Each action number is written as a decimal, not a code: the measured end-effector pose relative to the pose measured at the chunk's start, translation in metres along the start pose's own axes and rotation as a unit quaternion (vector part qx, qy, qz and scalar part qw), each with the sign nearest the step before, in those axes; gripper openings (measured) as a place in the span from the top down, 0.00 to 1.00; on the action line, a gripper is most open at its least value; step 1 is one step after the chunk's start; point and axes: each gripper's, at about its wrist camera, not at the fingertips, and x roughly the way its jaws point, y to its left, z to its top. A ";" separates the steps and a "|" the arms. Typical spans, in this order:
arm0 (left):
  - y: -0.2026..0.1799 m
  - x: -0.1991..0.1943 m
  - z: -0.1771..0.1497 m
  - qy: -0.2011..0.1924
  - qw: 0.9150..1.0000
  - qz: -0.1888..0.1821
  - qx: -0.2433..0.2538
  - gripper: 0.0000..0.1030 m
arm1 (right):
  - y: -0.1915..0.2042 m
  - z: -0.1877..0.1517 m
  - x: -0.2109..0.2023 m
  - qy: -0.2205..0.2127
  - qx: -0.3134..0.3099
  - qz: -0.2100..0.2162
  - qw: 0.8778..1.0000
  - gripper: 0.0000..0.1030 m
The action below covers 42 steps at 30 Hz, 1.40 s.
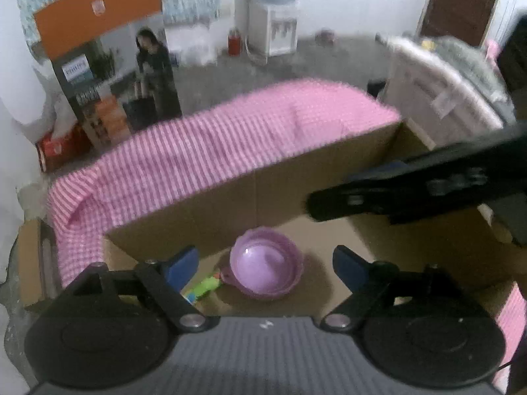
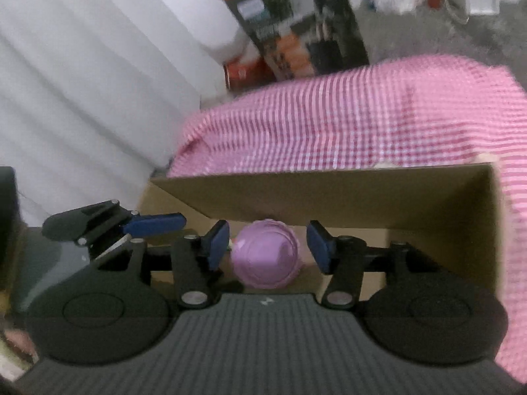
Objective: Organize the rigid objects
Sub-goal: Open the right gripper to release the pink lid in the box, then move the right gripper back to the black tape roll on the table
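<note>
In the left wrist view, the left gripper (image 1: 265, 265) hangs over an open cardboard box (image 1: 296, 181), its blue fingers (image 1: 182, 265) spread wide with nothing between them. Below, on the box floor, sits a purple plastic bowl (image 1: 265, 263), upright with its hollow facing up. A green toy (image 1: 204, 288) lies just beside the bowl on its left, partly hidden behind the left finger. A pink checked cloth (image 1: 204, 151) drapes over the far wall of the box. The right gripper (image 1: 329, 204) reaches in from the right, above the box; from this side I cannot tell how its jaws stand.

In the right wrist view, the right gripper (image 2: 267, 247) points down into the same box (image 2: 329, 197). Its jaws are parted and released; the purple bowl (image 2: 265, 258) shows between the blue fingers (image 2: 219, 245) but lies below them, untouched. The left gripper (image 2: 154, 223) appears at the left edge. The pink cloth (image 2: 346, 121) covers the box's far side.
</note>
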 end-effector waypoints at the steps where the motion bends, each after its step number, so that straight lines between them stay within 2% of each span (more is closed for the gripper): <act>1: 0.000 -0.011 -0.001 -0.013 1.000 -0.001 -0.001 0.12 | 0.002 -0.003 -0.014 -0.016 -0.001 0.003 1.000 0.46; 3: -0.001 -0.030 -0.002 -0.033 0.999 -0.002 -0.004 0.11 | 0.006 -0.013 -0.044 -0.048 0.002 0.008 0.999 0.41; 5: -0.002 -0.053 -0.004 -0.054 0.998 -0.006 -0.009 0.11 | 0.010 -0.027 -0.076 -0.084 0.001 0.017 0.996 0.31; 12: -0.004 -0.131 -0.026 -0.135 0.990 -0.018 -0.035 0.11 | 0.032 -0.091 -0.182 -0.192 -0.025 0.041 0.980 0.12; 14: -0.004 -0.148 -0.037 -0.148 0.988 -0.025 -0.045 0.11 | 0.039 -0.112 -0.206 -0.218 -0.039 0.045 0.974 0.07; 16: -0.007 -0.162 -0.049 -0.151 0.987 -0.031 -0.049 0.06 | 0.045 -0.132 -0.223 -0.234 -0.053 0.042 0.970 0.01; 17: -0.009 -0.168 -0.057 -0.151 0.987 -0.034 -0.046 0.04 | 0.048 -0.144 -0.230 -0.238 -0.061 0.037 0.969 0.01; 21: -0.024 -0.192 -0.095 -0.162 0.986 -0.033 -0.034 0.01 | 0.066 -0.182 -0.238 -0.234 -0.098 0.001 0.967 0.01; 26: -0.039 -0.199 -0.148 -0.167 0.984 -0.028 -0.047 0.00 | 0.085 -0.219 -0.232 -0.214 -0.137 -0.072 0.965 0.01; 32: -0.045 -0.180 -0.202 -0.149 0.984 -0.053 -0.086 0.00 | 0.101 -0.254 -0.212 -0.208 -0.173 -0.189 0.944 0.01; 36: -0.047 -0.162 -0.223 -0.120 0.985 -0.066 -0.102 0.00 | 0.096 -0.270 -0.202 -0.204 -0.174 -0.187 0.945 0.01; 42: -0.054 -0.153 -0.247 -0.121 0.986 -0.066 -0.090 0.00 | 0.079 -0.301 -0.186 -0.218 -0.141 -0.153 0.954 0.01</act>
